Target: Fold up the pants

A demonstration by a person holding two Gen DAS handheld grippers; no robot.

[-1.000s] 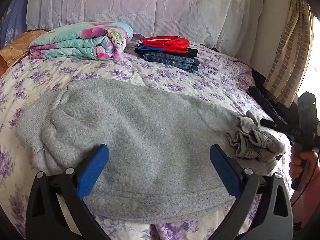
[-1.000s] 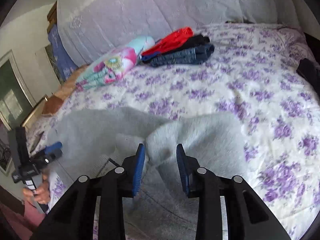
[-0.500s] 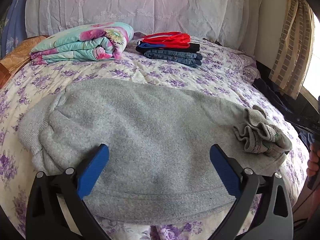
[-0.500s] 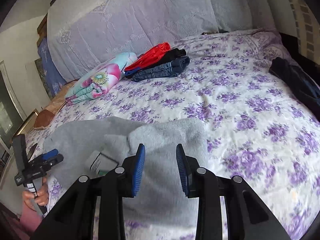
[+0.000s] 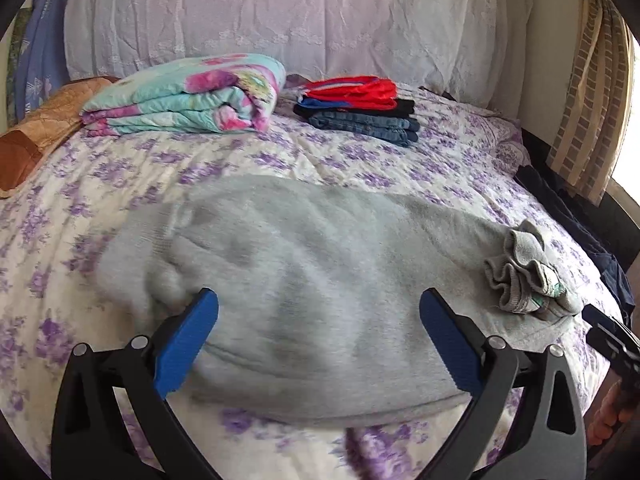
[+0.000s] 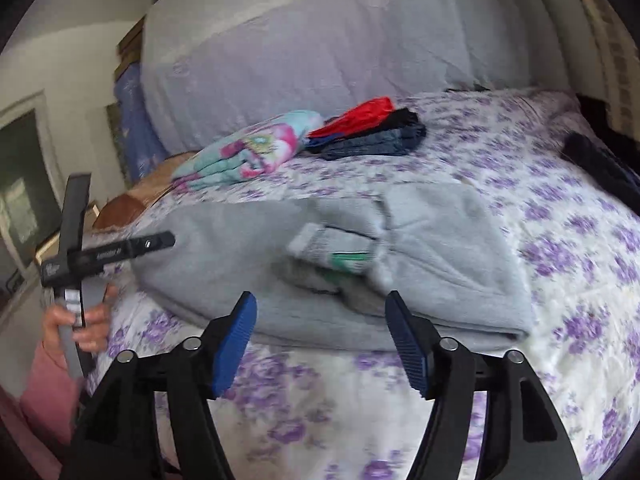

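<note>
Grey fleece pants (image 5: 320,280) lie folded lengthwise across the floral bed, with the bunched waistband and its label (image 5: 524,280) at the right end. In the right wrist view the pants (image 6: 440,248) lie just ahead, label (image 6: 344,258) showing. My left gripper (image 5: 318,340) is open and empty, hovering over the near edge of the pants. My right gripper (image 6: 322,340) is open and empty, just short of the pants' near edge. The left gripper also shows at the left of the right wrist view (image 6: 120,250), held in a hand.
A folded floral quilt (image 5: 188,100) and a stack of folded clothes (image 5: 360,108) lie at the head of the bed. A dark garment (image 5: 576,232) lies at the bed's right edge, below a curtain (image 5: 588,92). An orange cushion (image 5: 36,132) is at far left.
My right gripper has let go of the pants, opened wide and pulled back toward the bed's edge. My left gripper has stayed open and shifted slightly right over the pants.
</note>
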